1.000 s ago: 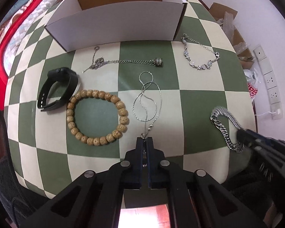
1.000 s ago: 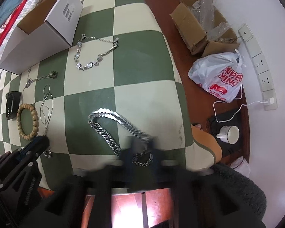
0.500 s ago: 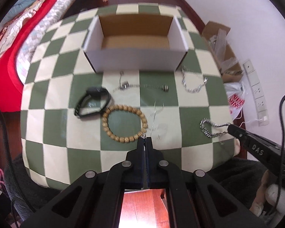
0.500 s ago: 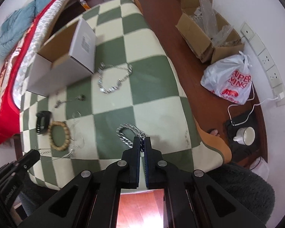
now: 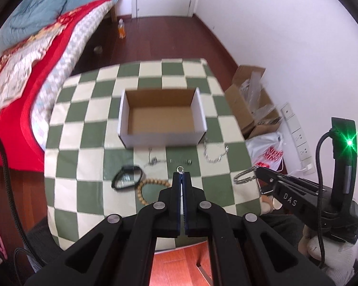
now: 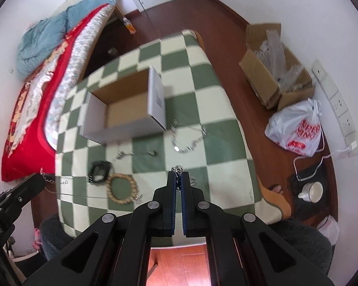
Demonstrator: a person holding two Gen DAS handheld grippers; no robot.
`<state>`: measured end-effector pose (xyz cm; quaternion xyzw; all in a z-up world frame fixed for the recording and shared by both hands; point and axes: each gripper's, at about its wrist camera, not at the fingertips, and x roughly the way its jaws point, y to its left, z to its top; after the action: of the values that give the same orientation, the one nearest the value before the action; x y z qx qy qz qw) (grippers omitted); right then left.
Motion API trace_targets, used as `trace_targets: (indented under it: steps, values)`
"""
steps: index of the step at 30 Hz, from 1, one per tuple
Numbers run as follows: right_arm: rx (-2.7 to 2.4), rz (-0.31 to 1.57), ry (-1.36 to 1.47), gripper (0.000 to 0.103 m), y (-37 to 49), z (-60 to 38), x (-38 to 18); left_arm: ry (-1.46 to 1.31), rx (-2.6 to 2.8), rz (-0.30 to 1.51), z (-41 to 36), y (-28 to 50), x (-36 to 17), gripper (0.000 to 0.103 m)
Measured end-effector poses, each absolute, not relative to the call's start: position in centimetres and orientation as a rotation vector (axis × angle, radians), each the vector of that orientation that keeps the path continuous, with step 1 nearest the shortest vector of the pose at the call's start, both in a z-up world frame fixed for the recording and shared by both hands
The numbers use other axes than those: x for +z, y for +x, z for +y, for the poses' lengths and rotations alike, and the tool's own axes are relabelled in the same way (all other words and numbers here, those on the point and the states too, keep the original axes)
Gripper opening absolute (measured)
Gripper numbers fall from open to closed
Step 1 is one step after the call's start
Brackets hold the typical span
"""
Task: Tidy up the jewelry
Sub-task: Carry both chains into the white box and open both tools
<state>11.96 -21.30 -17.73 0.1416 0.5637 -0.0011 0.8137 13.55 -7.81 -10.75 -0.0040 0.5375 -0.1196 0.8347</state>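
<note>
Left claw (image 5: pixel 180 175) pinching thin necklace (image 5: pixel 179 168); right claw (image 6: pixel 178 175) clamping heavy chain (image 5: pixel 244 176). Both hanging above bench (image 5: pixel 88 138); advice: lowering fully inside far box (image 5: pixel 161 140) before releasing.

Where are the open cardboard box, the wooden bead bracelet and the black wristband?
open cardboard box (image 5: pixel 163 138), left wrist view, on its white front wall.
wooden bead bracelet (image 6: pixel 112 194), right wrist view, on the beads of its lower left arc.
black wristband (image 5: pixel 115 183), left wrist view, on its dark strap.
</note>
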Motion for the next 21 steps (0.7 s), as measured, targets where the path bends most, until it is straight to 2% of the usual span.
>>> trace_targets:
  steps: [9,13,21]
  values:
    - [0.058,1.088,0.276,0.003,15.8,-18.6,-9.7,-0.001,-0.259,1.003,-6.9,17.0,-3.5,0.0]
    - [0.07,1.068,0.248,0.003,18.9,-17.3,-7.9,-0.006,-0.228,0.971,-6.1,20.1,-1.4,0.0]
    - [0.085,1.136,0.227,0.003,25.7,-14.6,-9.7,-0.024,-0.157,1.036,-4.1,27.4,-3.5,0.0]
